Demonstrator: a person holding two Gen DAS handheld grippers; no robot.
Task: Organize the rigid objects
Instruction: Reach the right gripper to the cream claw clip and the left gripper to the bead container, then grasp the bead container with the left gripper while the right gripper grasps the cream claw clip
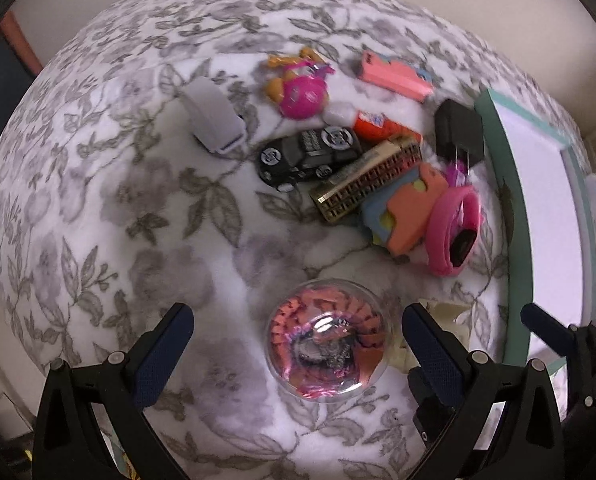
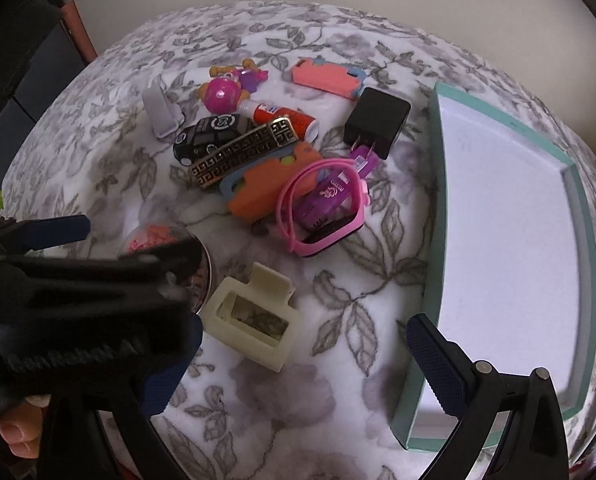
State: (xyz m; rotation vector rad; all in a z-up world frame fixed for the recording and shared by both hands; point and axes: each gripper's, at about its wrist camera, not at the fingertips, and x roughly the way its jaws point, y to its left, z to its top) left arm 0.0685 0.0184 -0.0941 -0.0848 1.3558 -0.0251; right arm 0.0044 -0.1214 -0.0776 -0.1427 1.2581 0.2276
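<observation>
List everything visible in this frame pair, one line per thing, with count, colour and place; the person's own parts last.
clear ball: 1, transparent with pink filling, between the left gripper's fingers
hair claw clip: 1, cream, right of the ball
tray: 1, teal rim, white inside, nothing in it, right side
toy car: 1, black, in the pile
gold bar with key pattern: 1, leaning over the car
glue stick: 1, orange-red, white cap
doll with pink head: 1, far side
phone case: 1, salmon, far side
charger plug: 1, black
watch: 1, pink strap
orange foam shape: 1, under the bar
grey clip: 1, left of the car
bedspread: floral grey-white
left gripper: open
right gripper: open
fingertips: lower left
</observation>
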